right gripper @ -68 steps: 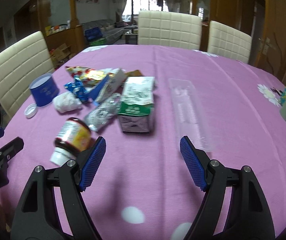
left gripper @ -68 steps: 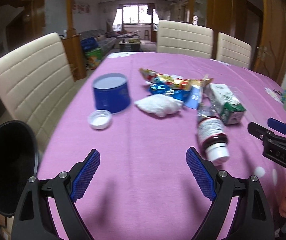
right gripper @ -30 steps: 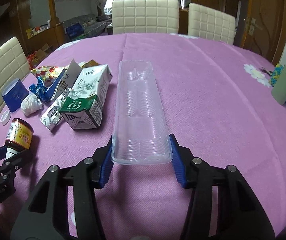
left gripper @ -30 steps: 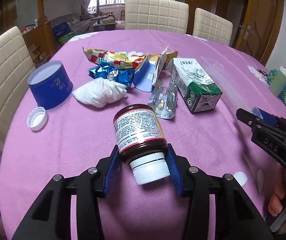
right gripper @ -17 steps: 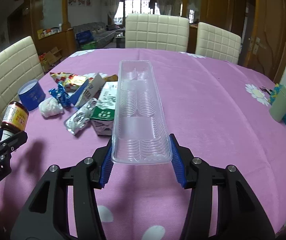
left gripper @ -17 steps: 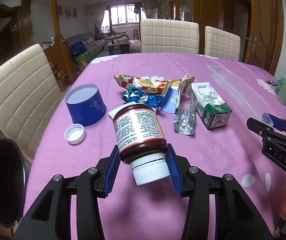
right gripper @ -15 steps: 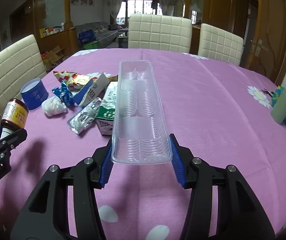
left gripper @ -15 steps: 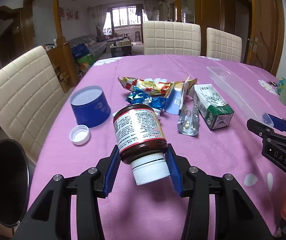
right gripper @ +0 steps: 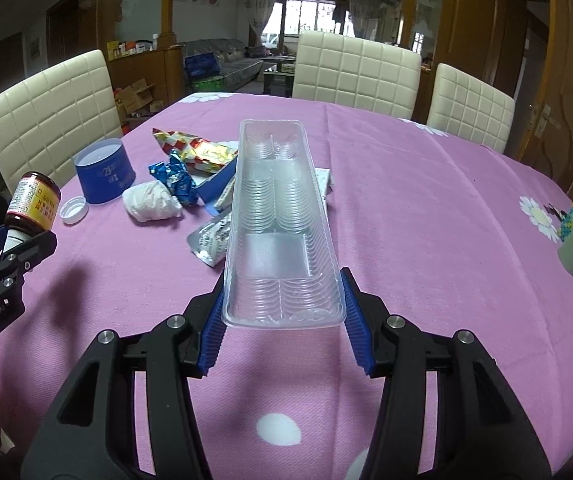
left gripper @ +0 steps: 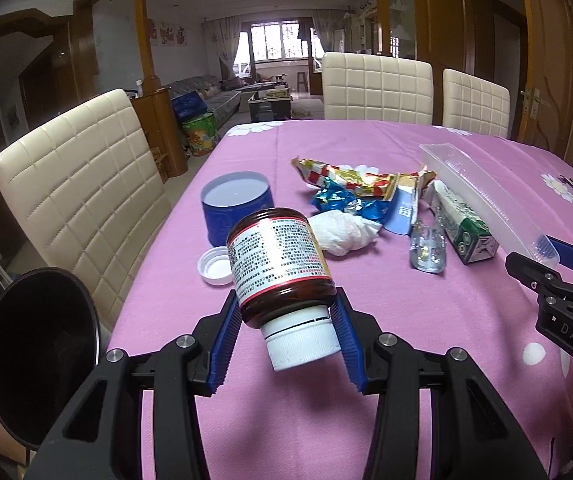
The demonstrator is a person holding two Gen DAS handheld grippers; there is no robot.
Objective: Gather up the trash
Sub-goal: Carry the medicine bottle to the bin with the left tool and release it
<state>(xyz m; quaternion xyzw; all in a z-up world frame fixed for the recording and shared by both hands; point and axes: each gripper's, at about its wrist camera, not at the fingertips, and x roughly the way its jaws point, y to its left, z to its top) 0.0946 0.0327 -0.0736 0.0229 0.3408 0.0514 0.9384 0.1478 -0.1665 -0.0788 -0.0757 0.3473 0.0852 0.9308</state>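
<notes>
Brown glass jar (left gripper: 280, 256) sits pinched cap-first in the left gripper (left gripper: 286, 344), the black bin (left gripper: 40, 354) at its nine o'clock, while the right gripper (right gripper: 282, 320) clamps the clear tray (right gripper: 278, 220) lengthwise toward twelve above the surface (right gripper: 426, 220).

Tablecloth (right gripper: 426, 208): pink-purple, white daisy print. Jar (left gripper: 280, 258): dark brown glass, white cap, white-and-yellow label with red band. Tray (right gripper: 276, 216): clear plastic, ribbed. Tin (left gripper: 236, 204): blue. Snack wrapper (left gripper: 350, 174): red-white checks, gold. Carton (left gripper: 464, 224): white and green. Chairs (right gripper: 356, 72): cream, quilted squares.
</notes>
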